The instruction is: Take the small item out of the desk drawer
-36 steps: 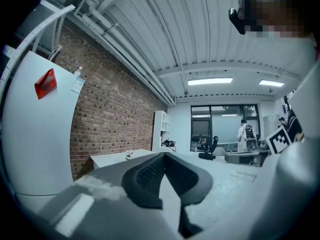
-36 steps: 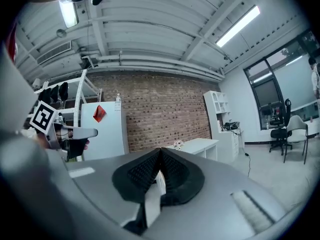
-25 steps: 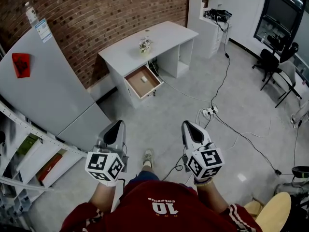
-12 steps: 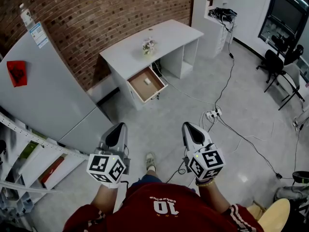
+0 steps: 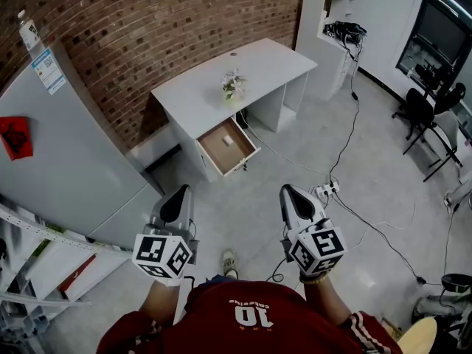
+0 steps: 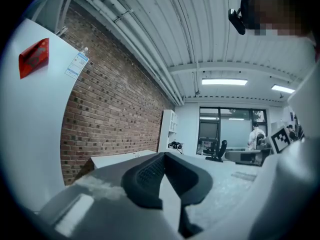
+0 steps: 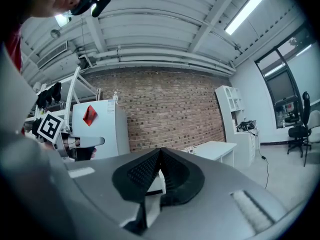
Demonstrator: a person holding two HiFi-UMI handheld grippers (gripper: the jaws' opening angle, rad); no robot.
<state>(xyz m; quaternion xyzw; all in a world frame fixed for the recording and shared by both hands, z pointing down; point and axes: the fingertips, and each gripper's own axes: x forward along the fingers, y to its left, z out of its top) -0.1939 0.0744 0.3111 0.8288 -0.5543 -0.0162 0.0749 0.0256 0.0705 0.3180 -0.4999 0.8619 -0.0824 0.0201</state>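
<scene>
Head view: left gripper (image 5: 179, 192), right gripper (image 5: 288, 192) forward, parallel, jaws together.

brick wall (image 5: 169, 35) | grey tile floor (image 5: 295, 190) | white fridge (image 5: 66, 146) | ceiling strip lts (image 6: 223, 82)

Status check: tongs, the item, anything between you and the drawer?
Left tongs and right tongs shut, empty. Small item in open drawer, out of reach ahead. Power strip on floor right of path.

The white surface (image 5: 269, 59) carries 1 small flower plant (image 5: 234, 85) near its front edge, above its open drawer (image 5: 220, 152).
</scene>
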